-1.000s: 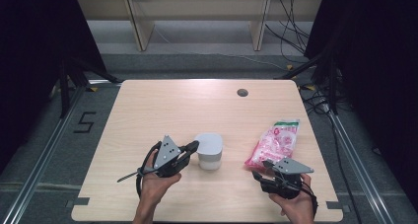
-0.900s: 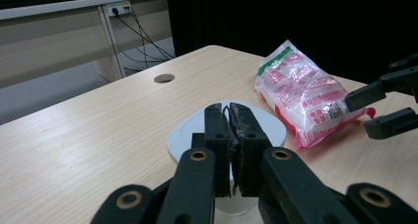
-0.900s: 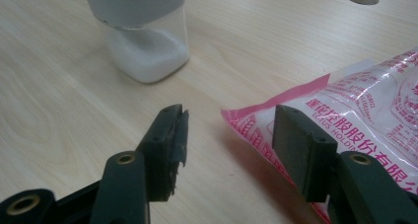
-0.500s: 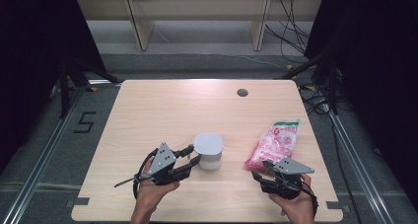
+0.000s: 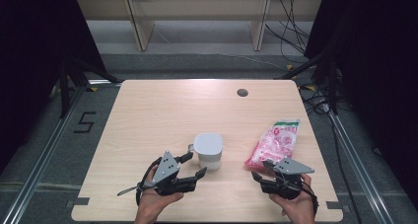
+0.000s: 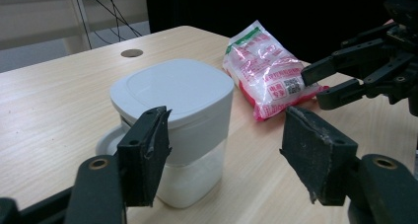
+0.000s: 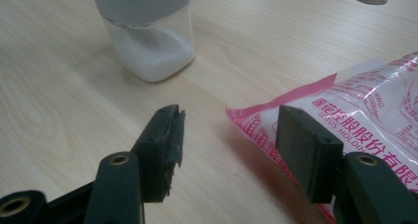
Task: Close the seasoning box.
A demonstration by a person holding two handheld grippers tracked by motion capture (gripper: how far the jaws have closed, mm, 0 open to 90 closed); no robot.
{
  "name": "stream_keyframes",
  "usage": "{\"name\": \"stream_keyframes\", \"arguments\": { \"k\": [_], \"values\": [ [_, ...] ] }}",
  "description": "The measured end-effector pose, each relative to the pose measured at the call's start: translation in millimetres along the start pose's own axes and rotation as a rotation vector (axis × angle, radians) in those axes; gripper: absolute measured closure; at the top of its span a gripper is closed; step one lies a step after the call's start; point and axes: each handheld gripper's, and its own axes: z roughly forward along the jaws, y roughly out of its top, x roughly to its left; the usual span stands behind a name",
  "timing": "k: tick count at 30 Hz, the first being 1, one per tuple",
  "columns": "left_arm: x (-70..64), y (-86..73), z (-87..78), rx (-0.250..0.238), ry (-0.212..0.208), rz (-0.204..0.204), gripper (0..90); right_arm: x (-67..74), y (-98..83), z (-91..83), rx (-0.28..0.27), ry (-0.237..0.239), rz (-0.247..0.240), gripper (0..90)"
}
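Pale wood-grain table [image 5: 148,115] carried a squarish white-lidded canister [image 5: 207,150] near its front middle and a glossy pink plastic bag [image 5: 274,143] to the right; the left gripper [image 5: 193,167], jaws just opening, stood spread beside the canister, the right gripper [image 5: 258,170] spread at the bag's near corner

Left gripper view: matte lid, clear lower wall, white powder inside

Right gripper view: rubbery black pads apart, crinkled bag between them, unpinched

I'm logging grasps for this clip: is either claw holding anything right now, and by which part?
Nothing is held. The left claw has just been opening beside the container; the right claw is open at the bag.
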Motion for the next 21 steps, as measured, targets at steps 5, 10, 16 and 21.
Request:
{"name": "stream_keyframes", "arguments": {
  "k": [5,10,16,21],
  "values": [
    [-3.4,-8.5,-0.4,-0.022,-0.009,-0.004,31.4,2.4,1.1,0.6,0.003,0.005,-0.014,43.2],
    [-6.8,-15.1,0.6,-0.014,-0.005,-0.012,29.9,3.9,0.3,1.2,0.015,0.033,-0.014,43.0],
    [-13.5,-22.9,4.1,-0.011,-0.038,0.012,28.7,7.2,-1.5,-1.1,0.013,0.026,-0.002,42.1],
    [-17.5,-27.1,4.1,0.007,-0.027,-0.015,28.1,9.3,-3.3,-2.9,0.025,0.039,-0.01,40.9]
  ]
}}
